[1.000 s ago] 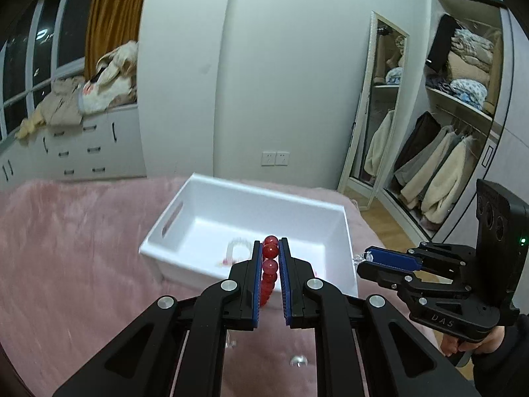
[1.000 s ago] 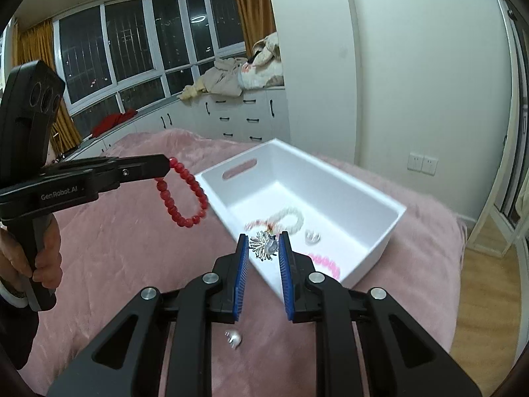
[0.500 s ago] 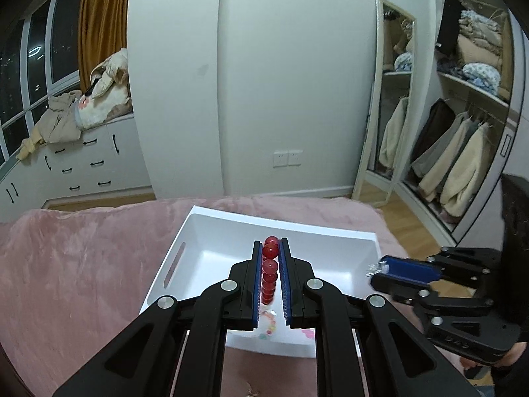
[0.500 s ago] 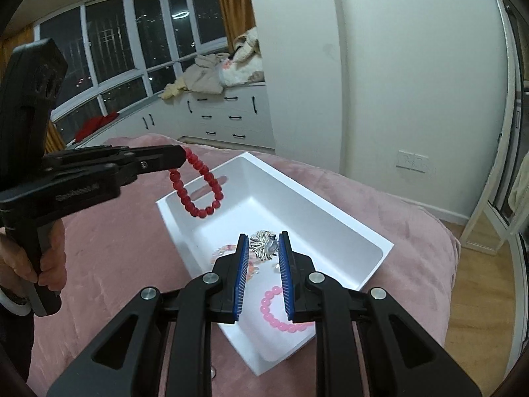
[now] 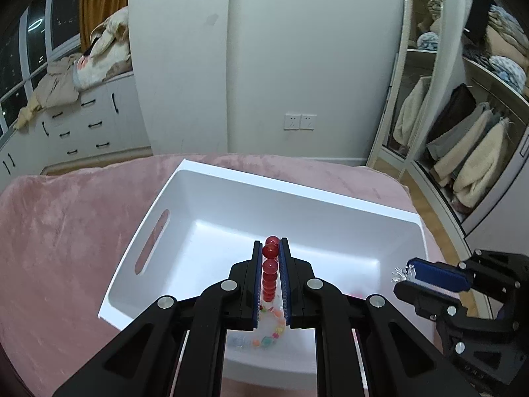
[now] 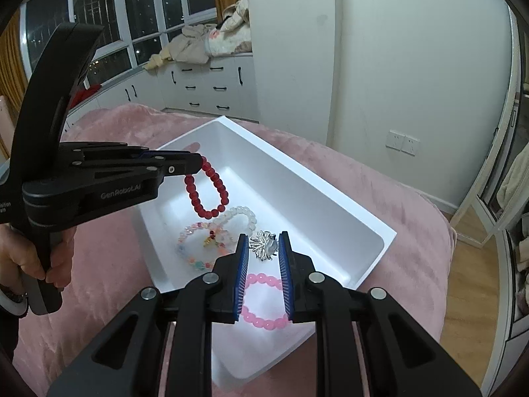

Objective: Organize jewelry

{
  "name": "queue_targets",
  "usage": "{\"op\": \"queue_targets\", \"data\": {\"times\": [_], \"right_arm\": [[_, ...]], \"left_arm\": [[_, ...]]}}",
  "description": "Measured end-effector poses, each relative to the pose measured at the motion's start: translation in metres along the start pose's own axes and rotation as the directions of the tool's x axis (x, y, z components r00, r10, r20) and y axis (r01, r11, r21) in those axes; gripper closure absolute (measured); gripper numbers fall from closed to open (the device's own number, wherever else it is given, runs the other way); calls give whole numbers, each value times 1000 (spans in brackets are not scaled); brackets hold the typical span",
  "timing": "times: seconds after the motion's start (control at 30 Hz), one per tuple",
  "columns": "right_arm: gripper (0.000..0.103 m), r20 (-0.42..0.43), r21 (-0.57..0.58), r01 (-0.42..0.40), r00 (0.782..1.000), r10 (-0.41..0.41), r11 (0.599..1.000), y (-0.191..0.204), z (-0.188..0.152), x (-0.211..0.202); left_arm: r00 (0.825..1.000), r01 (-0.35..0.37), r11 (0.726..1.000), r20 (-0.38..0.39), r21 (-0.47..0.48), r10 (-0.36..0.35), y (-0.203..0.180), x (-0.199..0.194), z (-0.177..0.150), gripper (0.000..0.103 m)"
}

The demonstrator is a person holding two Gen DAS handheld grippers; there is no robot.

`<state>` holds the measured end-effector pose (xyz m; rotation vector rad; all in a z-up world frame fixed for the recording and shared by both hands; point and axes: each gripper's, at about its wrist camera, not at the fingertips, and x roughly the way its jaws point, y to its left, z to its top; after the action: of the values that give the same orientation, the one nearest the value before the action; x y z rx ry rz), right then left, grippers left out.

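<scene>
A white bin (image 5: 211, 218) (image 6: 330, 205) sits on the pink blanket. My left gripper (image 5: 271, 248) (image 6: 198, 162) is shut on a red bead bracelet (image 5: 269, 271) (image 6: 205, 195), which hangs over the bin's inside. My right gripper (image 6: 263, 241) (image 5: 406, 274) is shut on a silver brooch (image 6: 263, 244) (image 5: 401, 273), also above the bin. In the bin lie a pink bracelet (image 6: 264, 301), a white bracelet (image 6: 239, 215) and a multicolour bracelet (image 6: 198, 248) (image 5: 267, 334).
The pink blanket (image 5: 66, 231) (image 6: 413, 231) covers the bed around the bin. White drawers (image 6: 211, 86) with heaped clothes stand by the windows. A wardrobe with hanging coats (image 5: 463, 152) is at the right.
Both grippers have moved forward over the bin with their jewelry. The red bracelet now hangs inside the bin's outline, and the brooch is over the bin's near end.
</scene>
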<state>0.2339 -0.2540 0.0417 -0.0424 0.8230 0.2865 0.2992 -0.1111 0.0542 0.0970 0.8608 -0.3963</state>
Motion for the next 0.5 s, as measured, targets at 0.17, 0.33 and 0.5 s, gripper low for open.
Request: {"op": "queue_targets", "data": {"times": [0.17, 0.33, 0.5], "right_arm": [[84, -45, -18, 32, 998, -33, 999, 5, 7, 18], [84, -120, -46, 86, 989, -91, 995, 5, 5, 37], [84, -166, -79, 116, 978, -128, 990, 9, 2, 54]], "left_arm": [[999, -22, 1000, -33, -7, 21, 4, 17, 8, 88], [993, -86, 996, -79, -9, 85, 11, 38, 10, 88], [986, -125, 990, -122, -64, 116, 23, 52, 9, 88]]}}
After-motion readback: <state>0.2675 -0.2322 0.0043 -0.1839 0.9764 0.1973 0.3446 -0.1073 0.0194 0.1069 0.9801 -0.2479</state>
